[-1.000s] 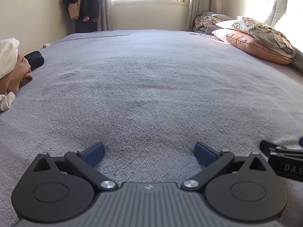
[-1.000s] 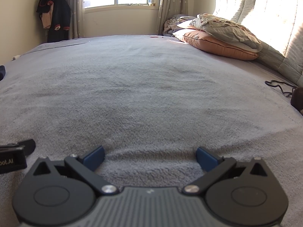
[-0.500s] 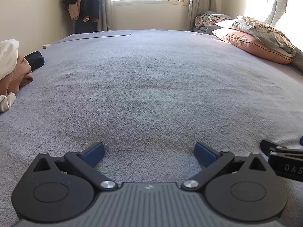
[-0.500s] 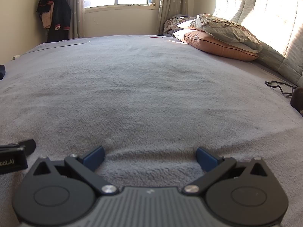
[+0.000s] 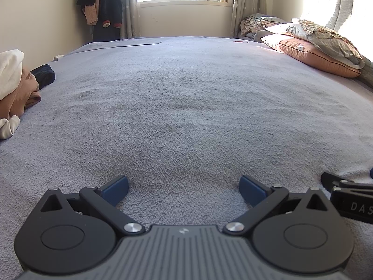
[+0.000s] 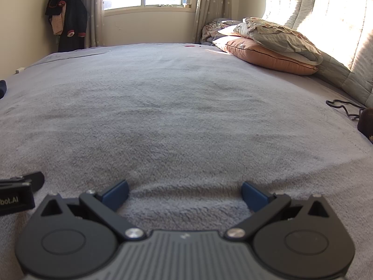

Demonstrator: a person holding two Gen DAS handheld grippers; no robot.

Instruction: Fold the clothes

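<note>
The pile of clothes (image 5: 14, 88) on the bed's (image 5: 186, 116) left side is cut off by the frame edge; a dark item (image 6: 366, 122) near the headboard likewise.

Left wrist view: white capitals "DAS" on a black plate of the right gripper (image 5: 349, 200), at the frame's right edge. The word runs out of frame; only those three letters show.

Right wrist view: white lettering "bot.AI" on a black plate of the left gripper (image 6: 16, 196), at the frame's left edge. The start of the word is cut off by the edge, and the last character is possibly a lowercase l rather than a capital I.

Small pale emblem at centre of each gripper's own grey ribbed body; too small to read as any letter.

No other text, numbers or signs legible in either view.
</note>
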